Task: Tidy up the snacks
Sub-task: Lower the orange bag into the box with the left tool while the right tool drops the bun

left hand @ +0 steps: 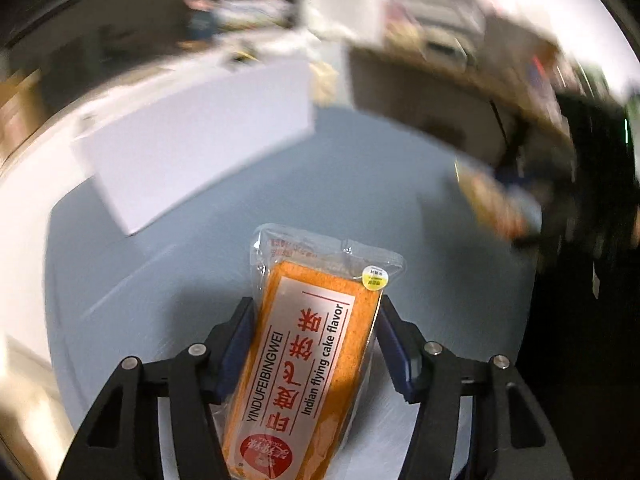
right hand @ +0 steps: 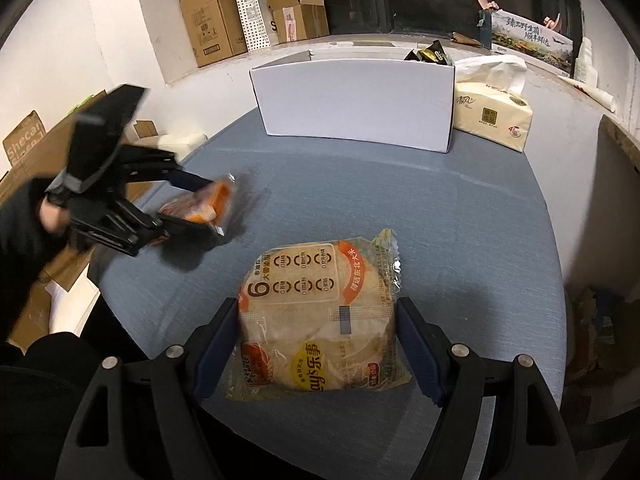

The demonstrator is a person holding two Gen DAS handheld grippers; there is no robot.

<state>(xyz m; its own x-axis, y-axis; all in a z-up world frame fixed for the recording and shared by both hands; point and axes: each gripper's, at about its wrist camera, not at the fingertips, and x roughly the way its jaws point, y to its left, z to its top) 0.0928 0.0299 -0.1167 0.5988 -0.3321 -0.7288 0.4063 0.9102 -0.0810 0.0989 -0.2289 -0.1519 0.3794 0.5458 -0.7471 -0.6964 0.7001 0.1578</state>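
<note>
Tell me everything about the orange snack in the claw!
The orange snack is a long, flat cake in a clear, crinkly plastic wrapper. A silver label reads "Indian flying cake flavor" with red Chinese writing, and a round yellow sticker sits near its far end. The left claw squeezes it from both sides with dark blue pads. In the right wrist view it looks lifted above the blue table, blurred from moving, so that is uncertain.

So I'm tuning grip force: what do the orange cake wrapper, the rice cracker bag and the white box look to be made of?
Orange cake wrapper: thin clear glossy plastic film, with glare and crimped end seals.
Rice cracker bag: crinkly plastic film, partly see-through, with a serrated, foil-like edge.
White box: probably matte cardboard or paperboard, with flat walls and crisp corners; the core is not visible.
</note>
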